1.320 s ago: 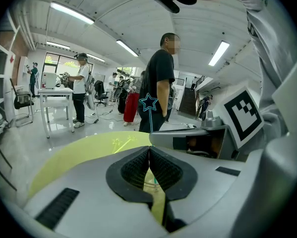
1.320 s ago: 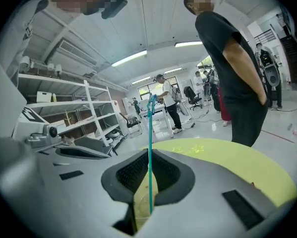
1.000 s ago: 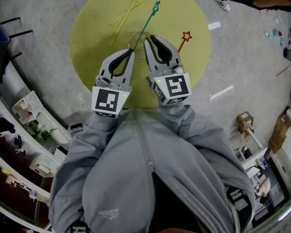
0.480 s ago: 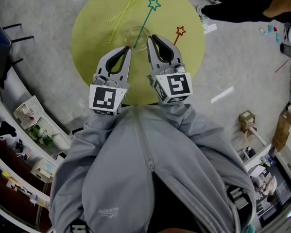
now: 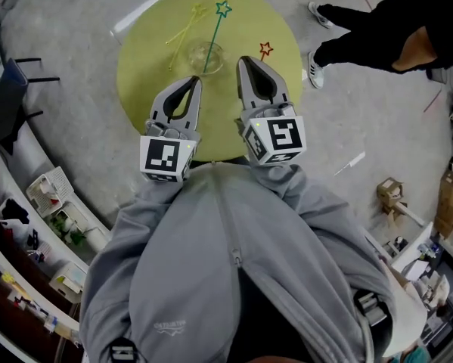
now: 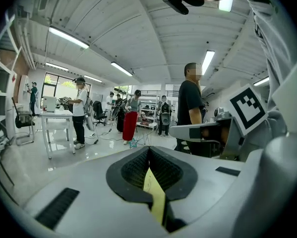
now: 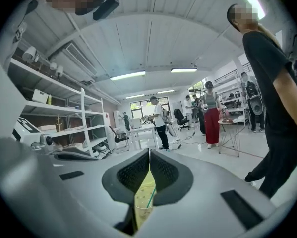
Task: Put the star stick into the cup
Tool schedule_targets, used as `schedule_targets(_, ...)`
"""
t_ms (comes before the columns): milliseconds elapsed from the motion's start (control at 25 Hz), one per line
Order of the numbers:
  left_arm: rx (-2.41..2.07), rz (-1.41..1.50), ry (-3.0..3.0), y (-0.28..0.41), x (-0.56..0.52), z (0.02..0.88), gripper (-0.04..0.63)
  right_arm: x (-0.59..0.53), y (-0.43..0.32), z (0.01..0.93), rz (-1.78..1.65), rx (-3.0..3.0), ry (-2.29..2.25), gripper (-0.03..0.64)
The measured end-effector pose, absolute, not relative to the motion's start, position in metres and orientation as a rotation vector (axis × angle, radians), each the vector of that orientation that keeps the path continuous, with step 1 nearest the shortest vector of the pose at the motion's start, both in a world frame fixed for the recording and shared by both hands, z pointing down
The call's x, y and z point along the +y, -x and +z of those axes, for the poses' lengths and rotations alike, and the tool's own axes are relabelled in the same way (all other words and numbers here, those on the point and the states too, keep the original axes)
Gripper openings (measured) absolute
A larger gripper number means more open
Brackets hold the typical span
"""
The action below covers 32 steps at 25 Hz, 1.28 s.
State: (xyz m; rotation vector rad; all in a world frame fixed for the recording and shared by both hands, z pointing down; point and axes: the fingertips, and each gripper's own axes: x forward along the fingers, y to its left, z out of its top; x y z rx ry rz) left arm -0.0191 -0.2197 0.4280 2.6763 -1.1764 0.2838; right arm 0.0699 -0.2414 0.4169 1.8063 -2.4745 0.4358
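- On the round yellow tabletop (image 5: 147,74), toward its far side: a clear cup (image 5: 209,52) with the teal star stick (image 5: 215,29) standing tilted inside, star end up and leaning away.
- Just left of the cup, flat on the tabletop: 2 pale yellow star sticks (image 5: 182,30), close together. Right of the cup and apart from it: 1 red star stick (image 5: 265,49), also flat.
- Nearer the body, side by side above the tabletop: left gripper (image 5: 194,82) and right gripper (image 5: 244,60), tips toward the cup, no contact with it.
- Fingers (image 6: 131,170) of the left gripper closed tip to tip, nothing between them. Same on the right gripper: pressed together, empty.
- Writing: none legible. Only black-and-white square patterns on the 2 marker cubes (image 5: 165,157), and small print on the chest of the grey hoodie (image 5: 211,278), too small to read.
- From the left gripper view: only yellow tabletop in the slit under the closed tips, the teal star small just beyond them, people standing in a bright room with white tables.
- From the right gripper view: in the same slit, the cup (image 7: 144,209) itself with the teal stem slanting inside, plus shelving on the left.
- From the head view: the red stick plain, and a person in black (image 5: 385,25) with a white shoe (image 5: 314,68) on the grey floor beside the tabletop.
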Motion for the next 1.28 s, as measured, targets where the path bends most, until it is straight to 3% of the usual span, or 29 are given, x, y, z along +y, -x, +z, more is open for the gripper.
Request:
schedule_targets(600, -1.292, 0.176, -2.750, 0.020, -0.187, 0.339, 0.017, -0.183, -0.083, 0.306, 0.169, -2.553, -1.882, 0.034)
schedule_targets(1280, -1.448, 0.107, -2.753, 0.027, -0.170, 0.286, 0.017, -0.158, -0.073, 0.278, 0.024, -2.478, -1.845, 0.034)
